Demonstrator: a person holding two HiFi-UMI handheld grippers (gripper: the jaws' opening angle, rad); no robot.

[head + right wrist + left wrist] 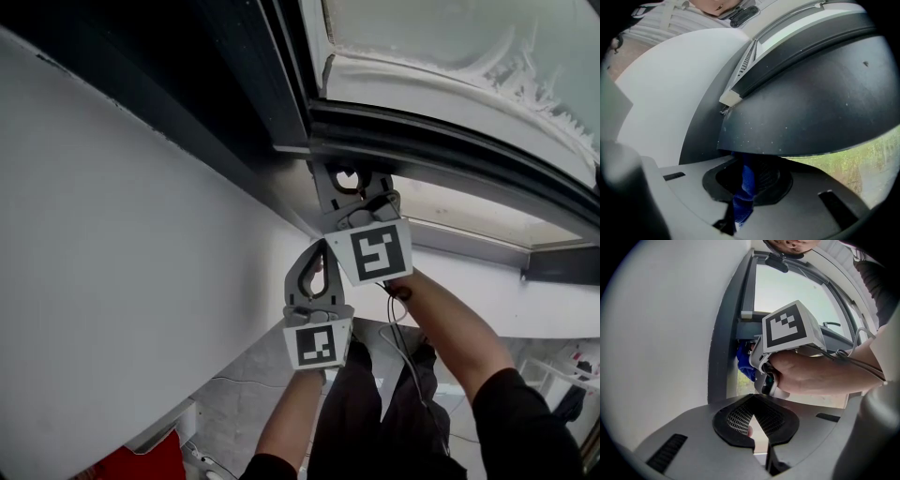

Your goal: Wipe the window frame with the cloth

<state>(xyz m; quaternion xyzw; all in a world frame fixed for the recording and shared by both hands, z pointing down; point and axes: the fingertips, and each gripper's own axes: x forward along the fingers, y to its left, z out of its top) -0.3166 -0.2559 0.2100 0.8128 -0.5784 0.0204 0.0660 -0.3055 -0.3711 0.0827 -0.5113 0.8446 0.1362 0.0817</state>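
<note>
Left gripper [754,403] sits low centre in the head view, just under the other tool; its jaws are closed together on nothing and it plays no part in the wiping. Right gripper [749,171] is raised above it, nose up against the dark window frame [422,155], with its jaws clamped on the blue cloth [746,187]. The cloth bunches between the pads, its upper end lost from view under the frame's underside, near the corner where the upright meets the cross rail. Judgement: wiping is under way at this corner only. Pale specks on the rail [811,103] suggest dust remains, and the long run of rail toward the right edge looks unwiped, though which parts are done cannot be told. Surroundings, left to right: a broad white wall [112,234] fills the left half, a red object [141,459] lies at lower left, a thin cable [405,342] trails down from the right gripper, and a frosted pane [450,37] sits at upper right. Possible hindrances are a small pale block [730,98] at the frame corner, the dangling cable, and the idle left gripper crowding from below.
</note>
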